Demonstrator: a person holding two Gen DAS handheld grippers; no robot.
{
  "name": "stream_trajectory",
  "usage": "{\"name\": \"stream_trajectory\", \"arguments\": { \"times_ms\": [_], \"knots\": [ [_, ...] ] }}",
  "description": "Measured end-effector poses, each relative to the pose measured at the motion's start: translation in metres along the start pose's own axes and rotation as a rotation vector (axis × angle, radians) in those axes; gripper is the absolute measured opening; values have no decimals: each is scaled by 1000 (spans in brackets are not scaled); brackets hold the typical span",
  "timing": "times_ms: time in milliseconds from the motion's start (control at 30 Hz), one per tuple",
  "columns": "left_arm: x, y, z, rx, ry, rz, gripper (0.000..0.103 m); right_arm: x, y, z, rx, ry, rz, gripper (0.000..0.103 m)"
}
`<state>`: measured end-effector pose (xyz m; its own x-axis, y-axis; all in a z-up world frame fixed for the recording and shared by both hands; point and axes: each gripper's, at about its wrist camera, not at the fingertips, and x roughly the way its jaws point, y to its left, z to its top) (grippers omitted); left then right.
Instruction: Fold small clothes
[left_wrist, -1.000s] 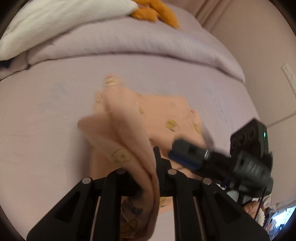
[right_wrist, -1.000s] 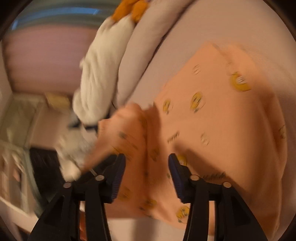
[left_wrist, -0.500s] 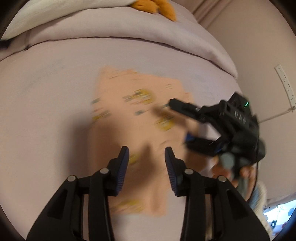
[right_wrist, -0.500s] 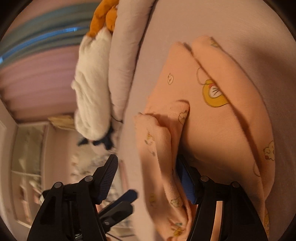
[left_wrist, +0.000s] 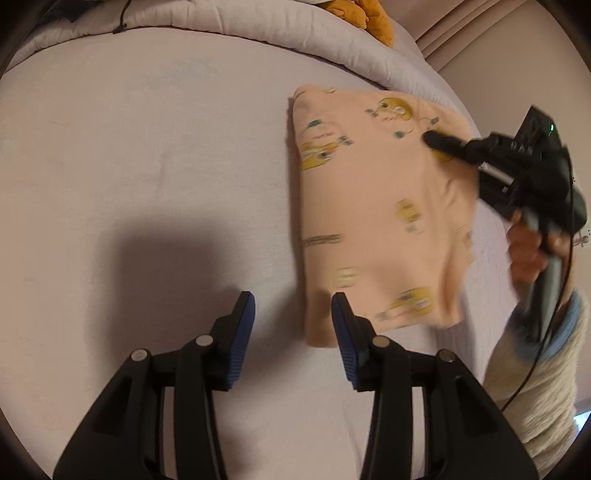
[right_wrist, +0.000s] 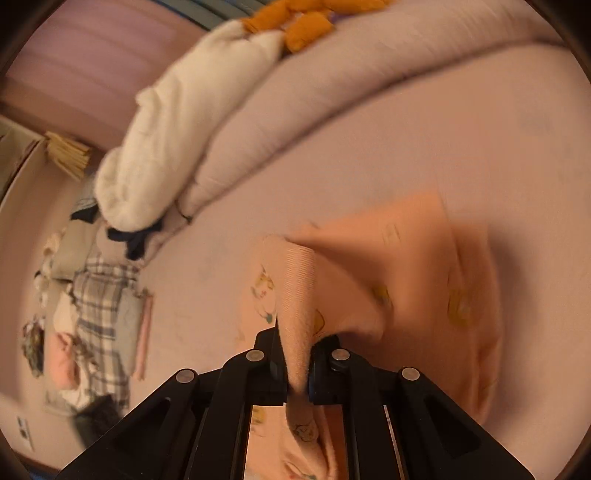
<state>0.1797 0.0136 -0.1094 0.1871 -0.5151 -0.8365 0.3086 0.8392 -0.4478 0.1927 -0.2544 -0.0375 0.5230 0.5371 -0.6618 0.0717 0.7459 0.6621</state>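
Right gripper (right_wrist: 297, 363) pinches the peach baby garment (left_wrist: 373, 206) on the bed (left_wrist: 147, 166); left gripper (left_wrist: 291, 317) is wide apart, holding nothing.

A peach garment (left_wrist: 373, 206) is printed with yellow cartoon figures — beside it, the bed (left_wrist: 147, 147) is covered in pale lilac.

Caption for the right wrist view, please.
Right gripper clamps a ribbed edge of the peach printed garment above the lilac bedsheet.
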Motion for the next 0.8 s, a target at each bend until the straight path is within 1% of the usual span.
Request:
{"name": "stream_trajectory", "arguments": {
  "times_ms": [33, 67, 133, 200, 233, 267, 300, 333, 367, 400, 433, 467, 533, 567, 667, 767, 800],
  "knots": [
    [2, -2, 1, 4, -1, -10, 42, -5, 0, 10, -14, 11, -28, 8],
    [3, -2, 1, 10, -1, -14, 42, -8, -2, 18, -30, 15, -77, 8],
    [5, -5, 1, 21, 3, -16, 42, -9, -18, 26, -41, 9, -186, 8],
    [11, -10, 2, 25, 15, -27, 42, -3, -35, 32, -23, 17, -263, 8],
    [12, -10, 3, 29, 18, -28, 42, -1, -42, 33, -15, 16, -272, 8],
    [12, -11, 3, 32, 18, -28, 42, 4, -48, 33, -15, 19, -260, 8],
    [10, -9, 1, 37, 18, -30, 43, 10, -55, 30, -16, 33, -238, 9],
    [12, -15, 5, 40, 18, -36, 42, 17, -61, 26, -9, 64, -234, 9],
    [13, -18, 6, 42, 15, -41, 42, 24, -67, 21, 3, 97, -241, 12],
    [13, -21, 8, 45, 8, -51, 42, 25, -68, 20, -1, 97, -238, 13],
    [16, -27, 14, 50, 2, -58, 42, 23, -67, 18, -9, 81, -233, 14],
    [18, -29, 19, 56, -4, -63, 42, 16, -70, 17, -11, 59, -225, 18],
    [16, -37, 21, 78, -24, -77, 42, 2, -73, 15, -17, 25, -216, 30],
    [16, -40, 20, 86, -32, -82, 42, -9, -75, 12, -28, -3, -217, 39],
    [17, -52, 22, 112, -50, -102, 42, -41, -72, 3, -75, -76, -237, 41],
    [20, -62, 22, 152, -66, -104, 41, -62, -55, -18, -181, -108, -235, 41],
    [25, -67, 24, 169, -70, -99, 40, -67, -48, -31, -235, -113, -220, 39]
  ]
}}
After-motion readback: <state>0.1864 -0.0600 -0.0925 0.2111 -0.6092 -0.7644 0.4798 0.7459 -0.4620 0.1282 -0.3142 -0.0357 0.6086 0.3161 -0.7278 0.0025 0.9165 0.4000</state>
